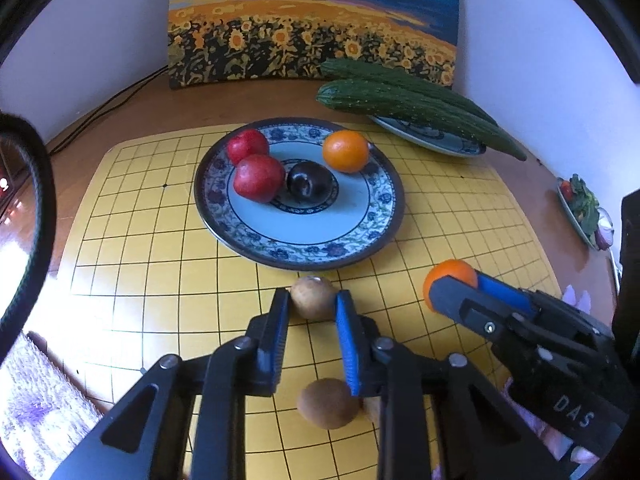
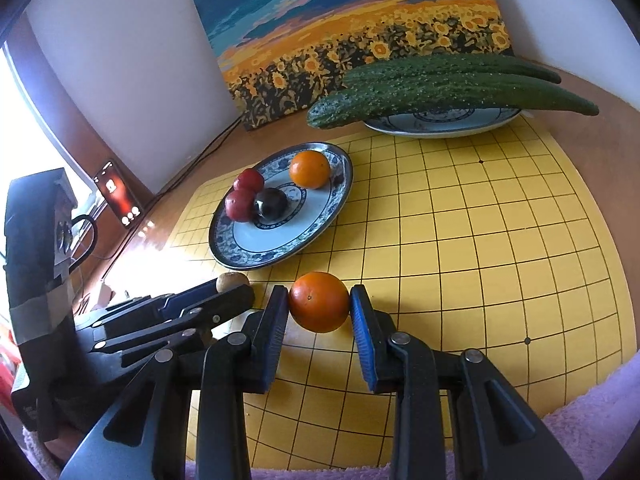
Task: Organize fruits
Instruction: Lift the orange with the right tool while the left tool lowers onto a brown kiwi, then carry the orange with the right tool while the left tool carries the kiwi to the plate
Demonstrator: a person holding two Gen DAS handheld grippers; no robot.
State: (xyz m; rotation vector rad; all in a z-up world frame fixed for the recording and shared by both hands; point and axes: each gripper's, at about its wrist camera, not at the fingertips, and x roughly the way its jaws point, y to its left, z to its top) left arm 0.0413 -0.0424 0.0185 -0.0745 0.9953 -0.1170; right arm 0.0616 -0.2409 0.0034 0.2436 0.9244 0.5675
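My left gripper point(image 1: 313, 299) is shut on a brown kiwi point(image 1: 312, 296) just in front of the patterned plate point(image 1: 304, 248). A second kiwi point(image 1: 328, 403) lies on the yellow grid board below its fingers. My right gripper point(image 2: 319, 304) is shut on an orange point(image 2: 319, 307); it also shows in the left wrist view point(image 1: 452, 276). The plate point(image 2: 256, 256) holds two red fruits point(image 1: 258, 178), a dark plum point(image 1: 309, 185) and another orange point(image 1: 345, 151).
Two cucumbers point(image 2: 448, 92) lie across a second plate point(image 2: 440, 122) at the back right. A sunflower painting point(image 1: 312, 24) leans on the wall. A salad dish point(image 1: 582, 208) sits at the right edge. A phone point(image 2: 117, 198) and cables lie at the left.
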